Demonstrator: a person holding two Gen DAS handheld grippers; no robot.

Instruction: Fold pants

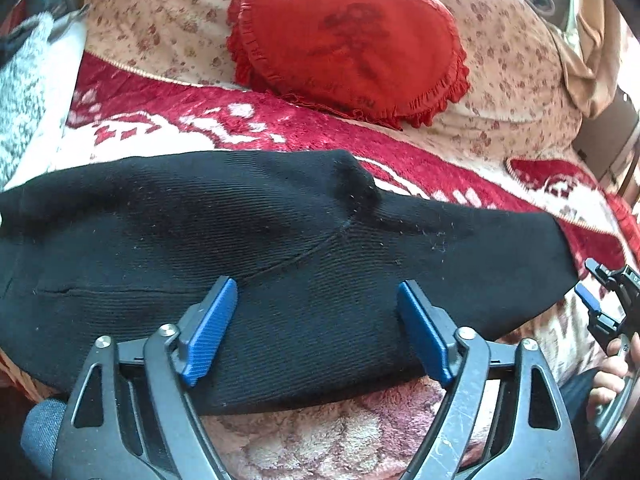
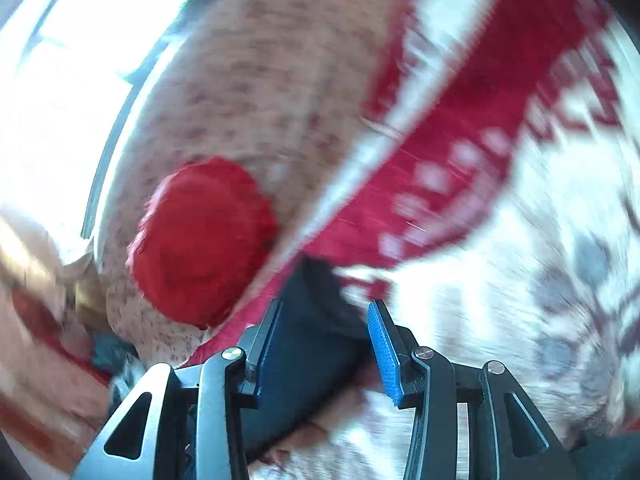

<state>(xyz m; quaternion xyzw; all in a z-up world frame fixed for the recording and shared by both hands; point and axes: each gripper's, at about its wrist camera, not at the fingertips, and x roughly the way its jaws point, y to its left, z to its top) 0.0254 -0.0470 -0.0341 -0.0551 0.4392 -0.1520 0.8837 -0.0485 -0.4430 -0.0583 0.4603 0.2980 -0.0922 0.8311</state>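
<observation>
Black ribbed pants (image 1: 280, 220) lie folded in a long band across a red-and-white blanket (image 1: 240, 128). My left gripper (image 1: 316, 284) hovers over their near edge, its blue pads (image 1: 216, 320) wide apart and nothing pinched. At the far right of that view a hand (image 1: 612, 372) holds my right gripper (image 1: 590, 284) just off the pants' right end. In the blurred right wrist view, the right gripper (image 2: 326, 304) is open. A dark end of the pants (image 2: 308, 300) lies between its fingers, beside the left pad and apart from the right one.
A red heart-shaped ruffled cushion (image 1: 348, 40) rests on a beige floral cover (image 1: 160, 20) behind the pants; the cushion (image 2: 204, 240) also shows in the right wrist view. A grey fluffy cloth (image 1: 24, 92) lies at far left. Pink plush bedding (image 1: 340, 432) is nearest me.
</observation>
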